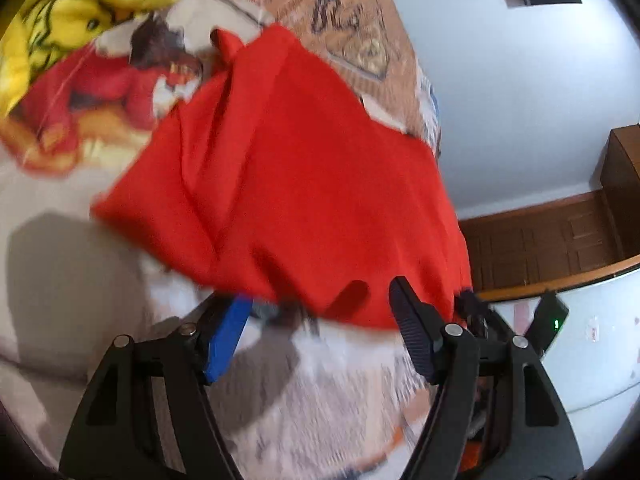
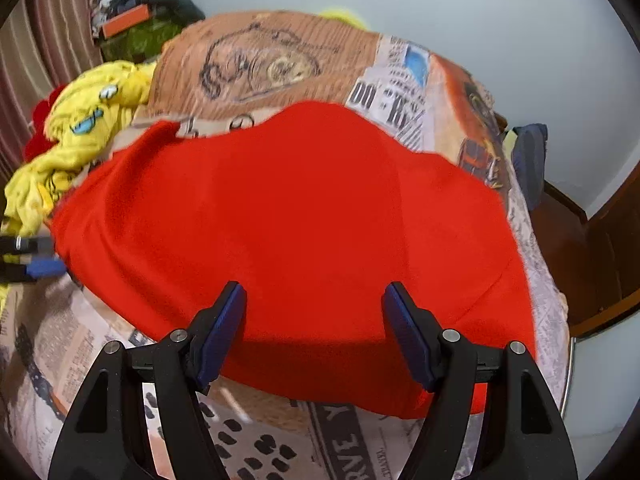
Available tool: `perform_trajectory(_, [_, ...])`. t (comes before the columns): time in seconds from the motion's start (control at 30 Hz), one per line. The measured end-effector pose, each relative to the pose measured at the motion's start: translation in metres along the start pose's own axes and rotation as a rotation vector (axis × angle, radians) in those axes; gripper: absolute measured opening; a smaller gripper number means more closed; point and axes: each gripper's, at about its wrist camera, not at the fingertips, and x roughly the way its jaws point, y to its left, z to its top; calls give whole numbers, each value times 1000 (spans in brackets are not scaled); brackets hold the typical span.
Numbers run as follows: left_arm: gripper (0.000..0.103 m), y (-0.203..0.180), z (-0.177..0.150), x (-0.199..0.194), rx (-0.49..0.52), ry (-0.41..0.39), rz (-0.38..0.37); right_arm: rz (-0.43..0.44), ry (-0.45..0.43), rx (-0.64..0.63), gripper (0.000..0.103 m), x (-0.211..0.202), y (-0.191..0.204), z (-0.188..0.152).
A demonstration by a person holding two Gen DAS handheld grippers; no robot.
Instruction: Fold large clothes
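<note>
Black tongs (image 2: 314, 304), blue ribbed pads (image 2: 408, 332), silver pivot screws (image 2: 451, 335)

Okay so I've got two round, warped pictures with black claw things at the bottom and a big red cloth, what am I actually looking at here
There is no robot here: a person holds a two-finger gripper in each hand, and each gripper carries a wide-angle camera looking along its fingers. That lens causes the round warping.

One picture comes from the left gripper, the other from the right gripper. The black claws with blue pads are their fingers. Both stand open and hold nothing.

A large red garment lies spread on a bed covered by a printed bedspread with newspaper-style pictures. A crumpled yellow garment sits beside it. Both grippers are at the red garment's near edge, the left one also showing at the far left of the right gripper's picture.
</note>
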Motion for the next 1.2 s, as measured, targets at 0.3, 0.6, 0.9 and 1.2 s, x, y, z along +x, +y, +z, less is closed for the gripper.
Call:
perform_trajectory(0.3, [64, 4, 46, 40, -86, -162, 158, 29, -17, 53, 80, 7, -8, -9])
perform_trajectory(0.6, [10, 10, 63, 39, -159, -242, 146, 45, -24, 62, 82, 10, -8, -11])
perform_trajectory(0.9, [10, 26, 44, 6, -269, -346, 47, 52, -18, 63, 82, 14, -10, -13])
perform_trajectory(1.2, [9, -30, 52, -22, -45, -385, 76, 24, -43, 44, 82, -7, 0, 3])
